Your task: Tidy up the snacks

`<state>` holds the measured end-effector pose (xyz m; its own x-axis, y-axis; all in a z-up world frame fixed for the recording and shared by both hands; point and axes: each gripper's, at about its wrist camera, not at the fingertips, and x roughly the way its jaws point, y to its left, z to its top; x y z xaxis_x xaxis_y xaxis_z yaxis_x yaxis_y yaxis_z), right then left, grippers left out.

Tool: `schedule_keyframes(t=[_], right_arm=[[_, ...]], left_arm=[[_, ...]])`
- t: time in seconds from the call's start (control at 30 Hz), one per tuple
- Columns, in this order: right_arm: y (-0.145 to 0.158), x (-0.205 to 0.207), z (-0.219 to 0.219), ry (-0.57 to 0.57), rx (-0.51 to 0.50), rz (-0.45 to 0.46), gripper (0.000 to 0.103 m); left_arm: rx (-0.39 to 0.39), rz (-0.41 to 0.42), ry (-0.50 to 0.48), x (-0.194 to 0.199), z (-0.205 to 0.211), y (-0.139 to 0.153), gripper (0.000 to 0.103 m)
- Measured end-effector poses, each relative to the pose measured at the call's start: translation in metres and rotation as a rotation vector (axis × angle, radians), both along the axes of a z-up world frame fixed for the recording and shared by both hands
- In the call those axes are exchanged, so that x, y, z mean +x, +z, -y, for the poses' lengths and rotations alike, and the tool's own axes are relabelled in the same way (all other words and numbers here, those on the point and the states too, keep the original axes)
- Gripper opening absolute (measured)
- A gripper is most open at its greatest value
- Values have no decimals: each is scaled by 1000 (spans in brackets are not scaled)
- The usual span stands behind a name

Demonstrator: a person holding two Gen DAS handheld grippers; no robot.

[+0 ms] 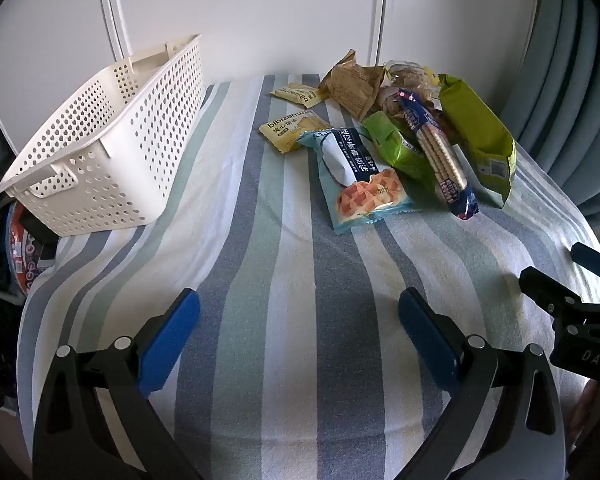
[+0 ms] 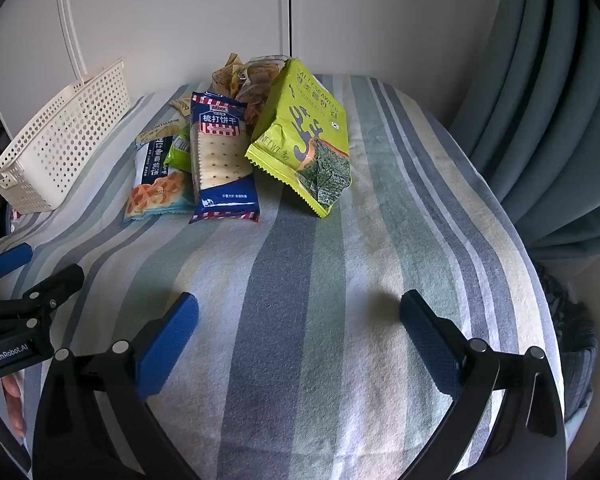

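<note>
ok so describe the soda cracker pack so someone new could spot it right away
On the striped cloth, look at the snack pile right of the white perforated basket. The soda cracker pack lies at the pile's front, between the waffle packet and the yellow-green seaweed bag. Only it has navy ends, red-white stripes and a clear window showing pale crackers.

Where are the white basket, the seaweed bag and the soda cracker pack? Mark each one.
white basket [image 1: 112, 148], left wrist view, on its perforated side wall.
seaweed bag [image 2: 300, 128], right wrist view, on its yellow-green front.
soda cracker pack [image 2: 220, 160], right wrist view, on its clear window.
</note>
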<state>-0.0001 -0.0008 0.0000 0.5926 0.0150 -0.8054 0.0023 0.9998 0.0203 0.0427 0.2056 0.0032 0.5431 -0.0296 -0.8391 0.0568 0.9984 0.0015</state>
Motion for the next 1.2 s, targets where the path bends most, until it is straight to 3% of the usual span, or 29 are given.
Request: schedule_keyframes(t=[0.07,1.2], right_arm=[[0,0,-1,0,-32,-3,98],[-1,-1,0,0,-19,-4,98]], left_arm=[[4,2,0,0,0,0,101],[0,3,0,0,-1,0,101]])
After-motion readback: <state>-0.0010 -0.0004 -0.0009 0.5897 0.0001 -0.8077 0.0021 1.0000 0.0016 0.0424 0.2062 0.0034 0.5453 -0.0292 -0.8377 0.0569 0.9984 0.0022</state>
